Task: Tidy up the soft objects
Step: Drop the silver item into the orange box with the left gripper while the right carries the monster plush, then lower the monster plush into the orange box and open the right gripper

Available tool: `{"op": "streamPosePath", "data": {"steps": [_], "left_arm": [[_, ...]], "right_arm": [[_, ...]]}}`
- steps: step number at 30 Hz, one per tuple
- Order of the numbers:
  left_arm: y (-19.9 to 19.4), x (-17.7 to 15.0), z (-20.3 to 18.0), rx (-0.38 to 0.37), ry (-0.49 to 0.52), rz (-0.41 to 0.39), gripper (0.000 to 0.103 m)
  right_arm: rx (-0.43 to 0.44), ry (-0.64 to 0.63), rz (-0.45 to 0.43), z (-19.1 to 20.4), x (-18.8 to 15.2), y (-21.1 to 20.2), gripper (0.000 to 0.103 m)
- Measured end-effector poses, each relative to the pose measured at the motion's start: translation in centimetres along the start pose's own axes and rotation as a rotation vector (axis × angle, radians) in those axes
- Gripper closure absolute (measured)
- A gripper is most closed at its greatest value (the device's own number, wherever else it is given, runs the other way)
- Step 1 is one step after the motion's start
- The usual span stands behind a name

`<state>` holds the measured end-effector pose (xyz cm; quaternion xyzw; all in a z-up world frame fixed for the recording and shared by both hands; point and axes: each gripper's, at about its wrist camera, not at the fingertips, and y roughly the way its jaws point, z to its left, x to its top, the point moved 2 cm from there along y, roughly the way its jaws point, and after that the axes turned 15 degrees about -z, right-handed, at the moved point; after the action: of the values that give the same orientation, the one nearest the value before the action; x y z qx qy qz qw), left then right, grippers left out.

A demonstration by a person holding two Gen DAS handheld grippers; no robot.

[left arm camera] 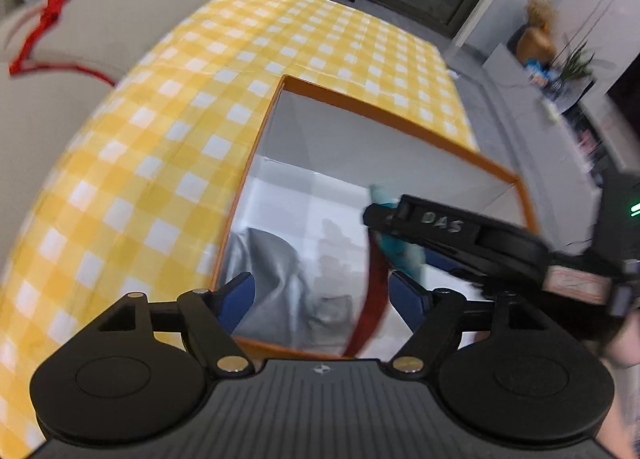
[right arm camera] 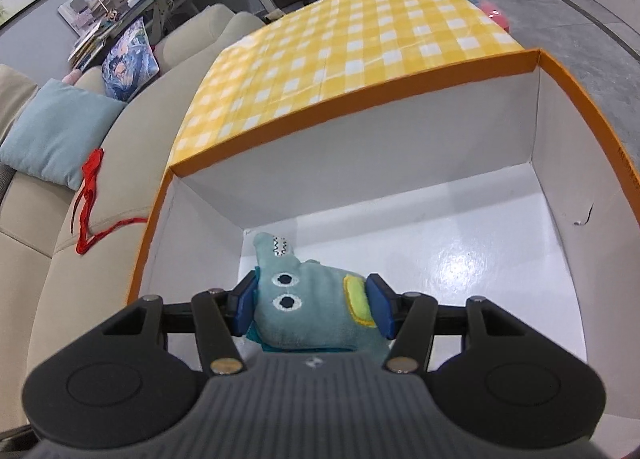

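An orange-rimmed box [left arm camera: 360,107] with white inside stands on the yellow checked tablecloth [left arm camera: 160,139]. My left gripper [left arm camera: 324,295] hangs open over its near end. Below its blue fingers [left arm camera: 240,295] a grey cloth [left arm camera: 280,279] lies on the box floor, and a red strap [left arm camera: 370,299] runs between the pads without touching them. From the right, my right gripper [left arm camera: 400,243] reaches into the box with a teal plush toy [left arm camera: 404,255]. In the right wrist view this gripper [right arm camera: 312,305] is shut on the toy [right arm camera: 316,295], low inside the box [right arm camera: 360,115].
A beige sofa [right arm camera: 100,219] runs along the table's left side, with a red ribbon [right arm camera: 90,195] and a light blue cushion [right arm camera: 52,135] on it. The far half of the box floor [right arm camera: 440,243] is bare. Grey floor and shelves lie beyond the table.
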<state>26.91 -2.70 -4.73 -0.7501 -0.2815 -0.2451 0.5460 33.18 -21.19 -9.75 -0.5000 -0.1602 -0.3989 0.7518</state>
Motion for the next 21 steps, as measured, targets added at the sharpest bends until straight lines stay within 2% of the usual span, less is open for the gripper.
{"op": "streamPosePath", "data": {"steps": [2,5,10,12,14,16,21], "left_arm": [[-0.7,0.1,0.8,-0.056,-0.065,0.007,0.013],[-1.5,0.6,2.3,-0.186,-0.17,0.045,0.012],[-3.2,1.2,3.8,-0.228,-0.174,0.016,0.01],[-3.2,1.2,4.0,-0.256,-0.169,0.012,0.01],[-3.1,0.9,4.5,-0.28,-0.192,0.002,0.01],[-2.7,0.7,5.1,-0.283,-0.229,0.006,0.01],[-2.6,0.8,5.3,-0.299,-0.194,-0.029,0.01]], "right_arm": [[-0.022,-0.031,0.014,0.3,-0.3,0.0,0.046],[-0.013,-0.031,0.005,0.5,-0.5,-0.1,0.046],[-0.008,-0.013,-0.001,0.2,-0.2,-0.1,0.041],[0.024,0.014,0.016,0.1,-0.1,-0.1,0.039],[0.046,0.027,0.049,0.2,-0.2,0.1,0.035],[0.03,0.017,0.066,0.4,-0.4,0.0,0.033],[0.072,0.093,-0.017,0.5,0.1,-2.0,0.008]]}}
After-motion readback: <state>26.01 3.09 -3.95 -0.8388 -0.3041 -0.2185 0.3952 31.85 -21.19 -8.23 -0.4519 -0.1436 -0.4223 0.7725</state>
